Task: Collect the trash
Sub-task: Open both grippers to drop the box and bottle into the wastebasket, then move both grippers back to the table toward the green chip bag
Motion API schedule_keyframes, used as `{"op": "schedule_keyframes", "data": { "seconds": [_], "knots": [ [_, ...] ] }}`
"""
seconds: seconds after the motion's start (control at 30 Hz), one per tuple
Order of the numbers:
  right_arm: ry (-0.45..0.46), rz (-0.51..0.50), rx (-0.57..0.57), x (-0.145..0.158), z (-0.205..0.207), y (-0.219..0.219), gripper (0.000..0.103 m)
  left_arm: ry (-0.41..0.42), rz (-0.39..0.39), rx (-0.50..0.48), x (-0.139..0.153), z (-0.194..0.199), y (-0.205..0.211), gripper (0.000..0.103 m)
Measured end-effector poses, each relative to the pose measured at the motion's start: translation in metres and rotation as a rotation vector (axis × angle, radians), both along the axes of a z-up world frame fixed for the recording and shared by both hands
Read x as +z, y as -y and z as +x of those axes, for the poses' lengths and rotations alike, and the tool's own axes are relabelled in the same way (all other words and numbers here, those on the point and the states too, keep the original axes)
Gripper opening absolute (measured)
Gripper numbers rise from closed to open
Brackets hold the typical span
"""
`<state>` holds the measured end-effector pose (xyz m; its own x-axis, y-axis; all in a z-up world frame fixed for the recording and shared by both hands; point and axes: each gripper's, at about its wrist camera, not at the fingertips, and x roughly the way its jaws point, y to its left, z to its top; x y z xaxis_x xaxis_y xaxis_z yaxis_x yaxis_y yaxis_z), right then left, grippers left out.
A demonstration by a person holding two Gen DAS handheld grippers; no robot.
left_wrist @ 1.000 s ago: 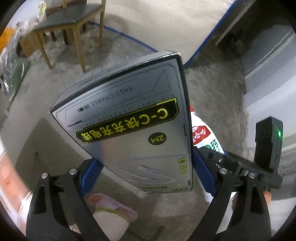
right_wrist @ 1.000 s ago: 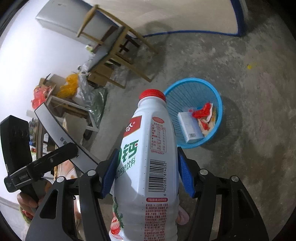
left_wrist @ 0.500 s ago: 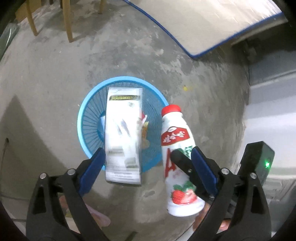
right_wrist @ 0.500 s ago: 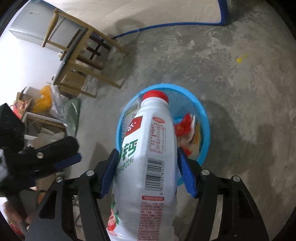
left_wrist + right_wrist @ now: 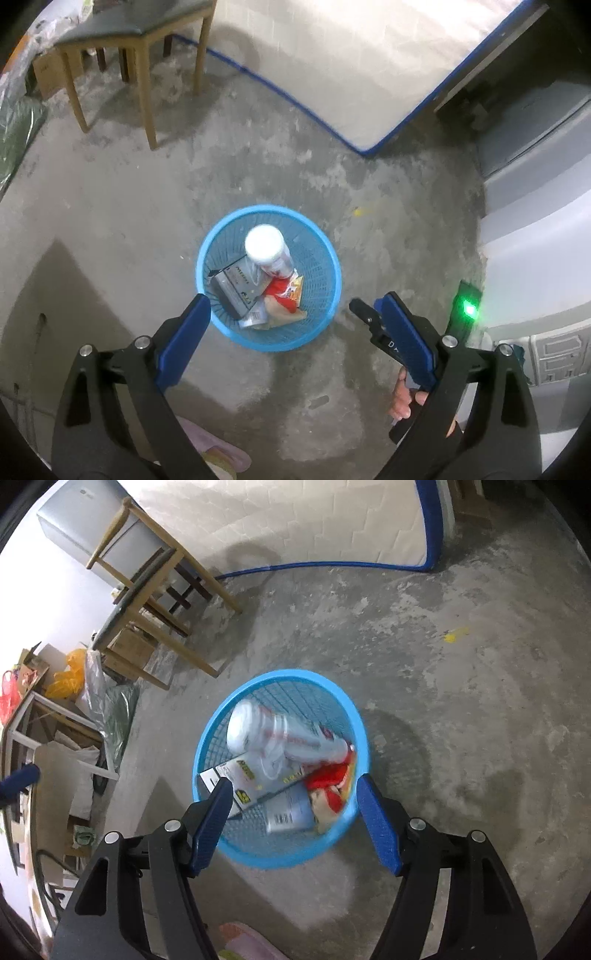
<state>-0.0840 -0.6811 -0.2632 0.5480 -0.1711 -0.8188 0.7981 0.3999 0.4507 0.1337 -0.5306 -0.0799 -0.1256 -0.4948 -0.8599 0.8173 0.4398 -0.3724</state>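
A blue mesh basket (image 5: 325, 266) (image 5: 280, 860) stands on the concrete floor below both grippers. Inside it a white drink bottle (image 5: 266, 248) (image 5: 280, 734) lies blurred on top of a silver cable box (image 5: 234, 286) (image 5: 243, 775), a red wrapper (image 5: 282, 290) (image 5: 328, 779) and a small white box (image 5: 290, 812). My left gripper (image 5: 291, 302) hangs open above the basket's near rim with nothing between its fingers. My right gripper (image 5: 295, 790) is over the basket too, its jaws still opening and holding nothing. The right gripper's body and a hand (image 5: 404, 397) show at the lower right of the left wrist view.
A wooden chair (image 5: 140, 44) (image 5: 155, 602) stands beyond the basket. A mattress with blue piping (image 5: 332, 55) (image 5: 314, 524) lies on the floor behind. Bags and cardboard clutter (image 5: 55, 701) fill the left side. A grey cabinet (image 5: 535, 221) stands at the right. A pink slipper (image 5: 247, 941) is near my feet.
Both grippers let go: the silver box fell from the left one and then the bottle from the right one, and both now lie in the basket. Both sets of jaws stand wider.
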Motion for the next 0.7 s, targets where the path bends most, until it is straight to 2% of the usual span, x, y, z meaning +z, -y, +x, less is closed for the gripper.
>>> {"op": "schedule_keyframes", "data": {
  "seconds": [0.17, 0.3, 0.4, 0.5, 0.57, 0.7],
  "knots": [
    [0.007, -0.022, 0.013, 0.023, -0.036, -0.027, 0.068, 0.043, -0.04, -0.022, 0.043, 0.0, -0.056, 0.089],
    [0.02, -0.037, 0.029, 0.048, -0.061, -0.051, 0.068, 0.067, -0.082, 0.021, 0.08, 0.005, -0.123, 0.089],
    [0.053, -0.049, 0.056, 0.07, -0.076, -0.071, 0.068, 0.089, -0.112, 0.113, 0.106, 0.011, -0.187, 0.089],
    [0.104, -0.051, 0.111, 0.092, -0.078, -0.096, 0.068, 0.153, -0.131, 0.225, 0.127, 0.011, -0.252, 0.089],
    [0.136, -0.039, 0.157, 0.103, -0.072, -0.11, 0.068, 0.199, -0.134, 0.307, 0.139, 0.01, -0.294, 0.089],
    [0.218, -0.008, 0.291, 0.128, -0.043, -0.143, 0.069, 0.275, -0.19, 0.501, 0.169, 0.003, -0.396, 0.089]
  ]
}}
